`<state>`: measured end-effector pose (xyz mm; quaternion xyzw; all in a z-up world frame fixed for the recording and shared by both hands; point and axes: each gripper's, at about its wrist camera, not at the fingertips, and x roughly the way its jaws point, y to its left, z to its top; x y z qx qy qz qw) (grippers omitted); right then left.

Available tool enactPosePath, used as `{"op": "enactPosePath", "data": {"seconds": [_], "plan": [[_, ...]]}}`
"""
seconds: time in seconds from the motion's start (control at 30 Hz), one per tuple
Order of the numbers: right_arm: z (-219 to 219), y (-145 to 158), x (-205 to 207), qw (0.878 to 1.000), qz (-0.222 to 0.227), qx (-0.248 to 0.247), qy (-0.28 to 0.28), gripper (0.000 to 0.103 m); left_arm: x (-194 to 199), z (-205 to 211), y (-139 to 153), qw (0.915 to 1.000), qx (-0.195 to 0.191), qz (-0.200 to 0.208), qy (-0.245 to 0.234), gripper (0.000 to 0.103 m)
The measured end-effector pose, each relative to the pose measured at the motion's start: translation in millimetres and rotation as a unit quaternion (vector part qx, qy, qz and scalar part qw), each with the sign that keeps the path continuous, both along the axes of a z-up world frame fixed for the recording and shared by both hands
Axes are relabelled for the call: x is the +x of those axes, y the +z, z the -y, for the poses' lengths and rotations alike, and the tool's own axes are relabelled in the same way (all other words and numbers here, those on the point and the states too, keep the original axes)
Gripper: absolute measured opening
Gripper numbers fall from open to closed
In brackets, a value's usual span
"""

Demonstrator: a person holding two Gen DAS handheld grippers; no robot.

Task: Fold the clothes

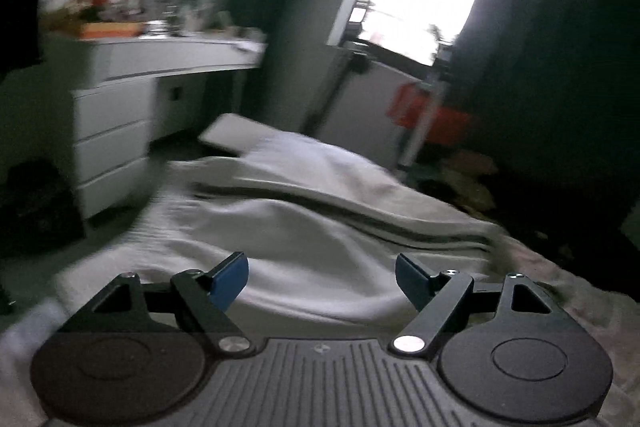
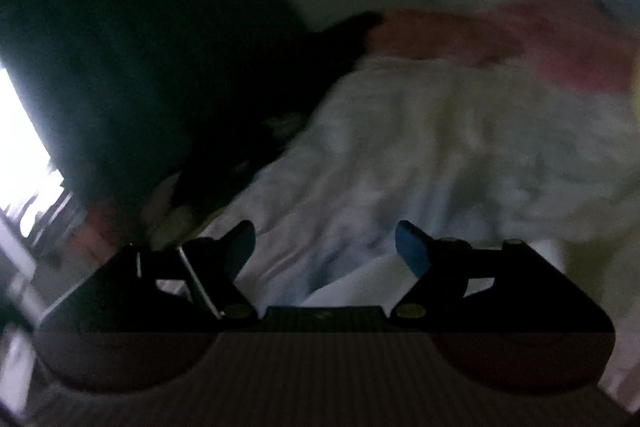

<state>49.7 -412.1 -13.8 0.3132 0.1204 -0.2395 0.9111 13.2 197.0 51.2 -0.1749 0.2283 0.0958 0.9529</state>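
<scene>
clothes [image 1: 320, 195] pale, on bed | left gripper [image 1: 322, 281] fingers apart; right gripper [image 2: 325, 247] likewise

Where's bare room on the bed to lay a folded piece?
Free: flat pale sheet between the white drawer unit and the folded grey-white cloth. Crowded: the drawer top's clutter and the rumpled white bedding below the pink fabric.

Black ribbed gripper [image 1: 322, 277] body, blue fingertips [image 1: 230, 281], silver pivot screws [image 1: 409, 343].
</scene>
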Motion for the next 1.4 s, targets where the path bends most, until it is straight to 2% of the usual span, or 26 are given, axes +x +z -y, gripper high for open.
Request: {"op": "enactPosePath", "data": {"seconds": [0.13,0.2,0.43,0.57,0.7,0.77,0.83,0.9,0.97,1.0,1.07,1.13,1.27,1.4], "plan": [[-40.6,7.8,18.5,0.991,-0.014,-0.076,0.108,0.079,27.8,58.0,-3.8,0.998,0.011,-0.003,-0.062,0.082],[-53.0,7.9,22.9,0.985,-0.014,-0.089,0.146,0.079,39.1,81.0,-6.6,0.996,0.007,-0.006,-0.089,0.082],[-82.6,7.4,28.7,0.969,0.008,-0.092,0.228,0.079,64.1,145.8,-24.0,0.9886,0.056,-0.001,-0.14,0.082],[-91.1,0.0,42.5,0.958,0.004,-0.053,0.281,0.079,70.0,161.5,-45.7,0.9856,0.066,0.007,-0.156,0.082],[-82.0,-20.0,69.0,0.943,-0.002,0.047,0.33,0.08,76.0,166.5,-72.0,0.9833,0.061,0.001,-0.171,0.082],[-71.9,-38.7,90.7,0.928,-0.007,0.134,0.348,0.08,76.8,163.2,-83.7,0.983,0.052,-0.008,-0.176,0.082],[-56.4,-66.3,115.2,0.908,-0.011,0.243,0.341,0.08,74.3,157.4,-92.1,0.9832,0.048,-0.016,-0.175,0.082],[-44.3,-94.9,133.0,0.891,-0.012,0.325,0.318,0.079,73.0,152.3,-100.1,0.9838,0.044,-0.023,-0.172,0.083],[-36.4,-121.0,147.4,0.877,-0.029,0.378,0.297,0.078,73.6,147.8,-105.8,0.9848,0.034,-0.028,-0.168,0.083],[-34.0,-131.7,152.6,0.874,-0.043,0.39,0.287,0.07,74.0,145.1,-109.2,0.9855,0.024,-0.03,-0.165,0.083],[-30.8,-141.4,159.1,0.877,-0.05,0.396,0.267,0.063,75.0,141.6,-113.1,0.9857,0.004,-0.037,-0.164,0.083],[-29.3,-144.9,165.4,0.883,-0.051,0.393,0.251,0.062,77.2,138.8,-117.2,0.985,-0.014,-0.045,-0.166,0.083],[-41.9,-138.9,184.8,0.909,-0.057,0.339,0.236,0.062,84.4,136.0,-129.8,0.9835,-0.037,-0.064,-0.165,0.083],[-48.8,-141.5,209.9,0.925,-0.06,0.298,0.228,0.062,93.2,135.6,-142.5,0.9816,-0.051,-0.081,-0.165,0.083]]}}
